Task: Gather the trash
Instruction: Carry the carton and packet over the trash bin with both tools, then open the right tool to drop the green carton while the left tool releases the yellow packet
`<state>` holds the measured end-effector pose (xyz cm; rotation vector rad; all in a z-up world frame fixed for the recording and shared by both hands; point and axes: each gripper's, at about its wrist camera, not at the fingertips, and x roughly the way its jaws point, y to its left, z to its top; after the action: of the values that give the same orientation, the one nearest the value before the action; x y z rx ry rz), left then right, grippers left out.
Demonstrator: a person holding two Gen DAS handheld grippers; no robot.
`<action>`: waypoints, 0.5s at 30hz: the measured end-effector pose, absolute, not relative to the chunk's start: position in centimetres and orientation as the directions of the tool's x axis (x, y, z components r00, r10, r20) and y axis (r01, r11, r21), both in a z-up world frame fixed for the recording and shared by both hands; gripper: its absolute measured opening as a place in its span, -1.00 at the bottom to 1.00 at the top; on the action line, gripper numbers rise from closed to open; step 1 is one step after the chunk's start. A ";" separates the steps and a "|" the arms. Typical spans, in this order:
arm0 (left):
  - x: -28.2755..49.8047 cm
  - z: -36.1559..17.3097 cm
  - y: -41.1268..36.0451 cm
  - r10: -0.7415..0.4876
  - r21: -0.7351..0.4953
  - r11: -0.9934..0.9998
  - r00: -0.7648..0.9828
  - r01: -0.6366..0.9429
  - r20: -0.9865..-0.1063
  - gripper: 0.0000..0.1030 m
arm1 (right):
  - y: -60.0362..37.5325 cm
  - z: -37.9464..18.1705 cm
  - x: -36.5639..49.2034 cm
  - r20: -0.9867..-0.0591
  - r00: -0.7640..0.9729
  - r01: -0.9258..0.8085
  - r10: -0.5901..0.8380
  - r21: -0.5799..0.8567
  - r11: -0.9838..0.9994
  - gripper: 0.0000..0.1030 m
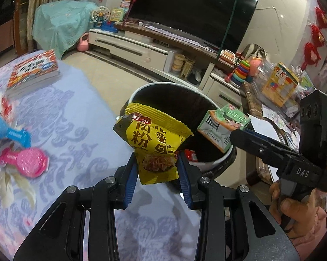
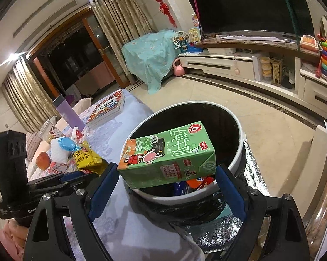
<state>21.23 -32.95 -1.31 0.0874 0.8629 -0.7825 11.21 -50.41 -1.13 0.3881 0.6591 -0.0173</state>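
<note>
ok, left claw (image 1: pixel 155 169) is clamped on a yellow snack packet (image 1: pixel 155 139): crinkly foil-look plastic, serrated top edge, brown chinese lettering and a food photo near the bottom, pinched at its lower half between the blue ribbed pads and standing upright just at the near rim of the trash bin (image 1: pixel 220 165). right claw (image 2: pixel 166 180) is gripping a green milk carton (image 2: pixel 167 157): rectangular paperboard brick, glossy, white lettering, cartoon cow and an orange panel at one end, lying on its side with the pads on its two short ends, held over the bin's near rim (image 2: pixel 194 195). bin is round, white rim, black liner bag bulging under the rim, dark inside with a few red, orange and blue wrappers (image 2: pixel 196 183) at the bottom. both items sit side by side at the bin mouth, carton to the right of the packet, not touching. desk (image 1: pixel 76 130) has a pale blue patterned cloth; on it a stack of books (image 1: pixel 35 71), a pink plastic piece (image 1: pixel 26 162) and a blue one (image 1: pixel 13 133) off to the left, well apart from the bin. right view also shows a purple bottle (image 2: pixel 68 113) and a clutter of snacks and wrappers farther back on the desk. silvery quilted foil sheet (image 2: pixel 252 174) beside the bin. tv (image 1: pixel 194 10) on a white cabinet across tiled floor, toys piled at the right.
</note>
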 end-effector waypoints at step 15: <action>23.3 -1.5 -36.5 -0.571 -0.219 0.707 0.361 0.672 -0.737 -0.31 | -52.1 -1.1 12.4 -0.620 0.778 0.146 0.105 0.341 0.929 0.76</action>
<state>23.27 -36.54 -1.54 0.1281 0.8939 -0.8039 12.37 -52.13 -1.13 0.3868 0.6838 -0.0228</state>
